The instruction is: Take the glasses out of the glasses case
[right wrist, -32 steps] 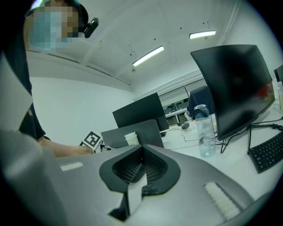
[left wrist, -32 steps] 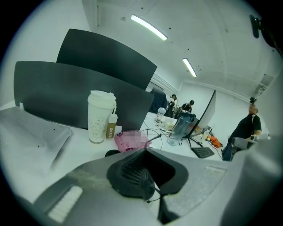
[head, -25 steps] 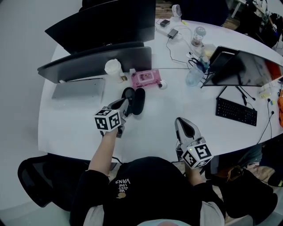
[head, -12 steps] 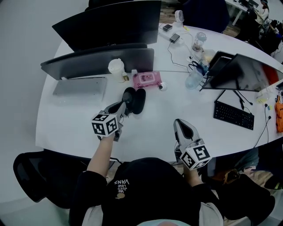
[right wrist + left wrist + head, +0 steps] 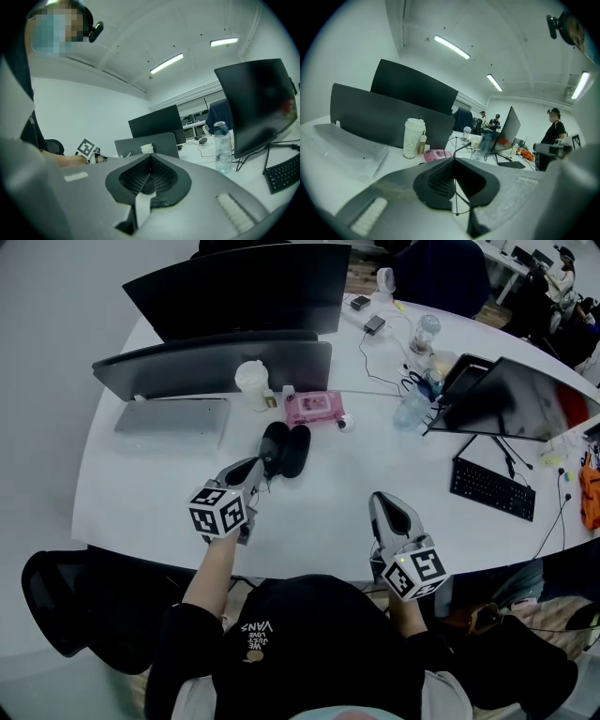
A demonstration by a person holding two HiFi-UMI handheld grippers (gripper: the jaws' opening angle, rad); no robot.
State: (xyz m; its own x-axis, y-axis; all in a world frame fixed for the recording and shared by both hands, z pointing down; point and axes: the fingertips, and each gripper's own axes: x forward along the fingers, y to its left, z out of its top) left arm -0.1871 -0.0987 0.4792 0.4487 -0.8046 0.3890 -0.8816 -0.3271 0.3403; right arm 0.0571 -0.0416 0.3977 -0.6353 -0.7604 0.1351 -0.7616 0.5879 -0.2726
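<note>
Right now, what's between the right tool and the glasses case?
Only bare white table; the head view shows nothing between the right tool and the glasses case.

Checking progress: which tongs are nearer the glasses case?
Left. The left tongs, shut on the glasses, sit before the glasses case; the right tongs are apart, near the table edge.
</note>
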